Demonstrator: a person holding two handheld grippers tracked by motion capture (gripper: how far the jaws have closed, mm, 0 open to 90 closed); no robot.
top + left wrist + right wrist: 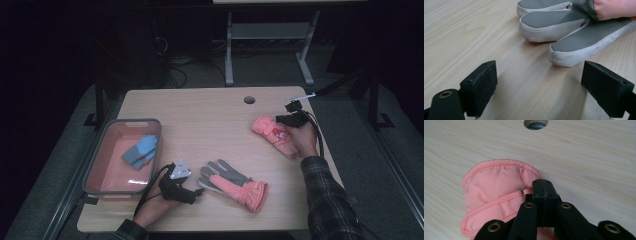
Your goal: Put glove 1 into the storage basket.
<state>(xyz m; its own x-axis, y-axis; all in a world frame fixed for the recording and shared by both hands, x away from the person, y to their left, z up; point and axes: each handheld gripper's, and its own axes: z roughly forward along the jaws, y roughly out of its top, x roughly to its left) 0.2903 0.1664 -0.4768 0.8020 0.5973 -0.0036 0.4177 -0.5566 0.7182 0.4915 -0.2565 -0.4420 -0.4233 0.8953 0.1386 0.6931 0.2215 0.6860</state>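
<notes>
— Where do the two pink gloves lie, and which claw is on which?

— One pink glove [274, 131] sits toward the far right of the tabletop [210, 120], near the round cable hole [249, 99]. The right claw [290, 120] is over its cuff end, jaws pressed together; in the right gripper view a fold of the cuff strap appears pinched between the pads [544, 195]. The second pink glove [232, 184] lies near the front edge, grey palm up.

— And the left claw?

— The left claw [192, 192] stands wide open and holds nothing. It rests low on the tabletop with the second glove's grey fingertips [564, 53] just ahead of it — apart from the pads, not between them.

— Which way does that glove run?

— Its long axis runs away from the left claw: fingertips nearest, frilled cuff farthest, slanting toward the front right. A short push straight ahead would likely bring a fingertip between the jaws.

— Where would the gloves go?

— Probably the grey tray [100, 165] at the left edge, where a blue glove [141, 151] already lies. The left hand is by far the nearer to it.
</notes>
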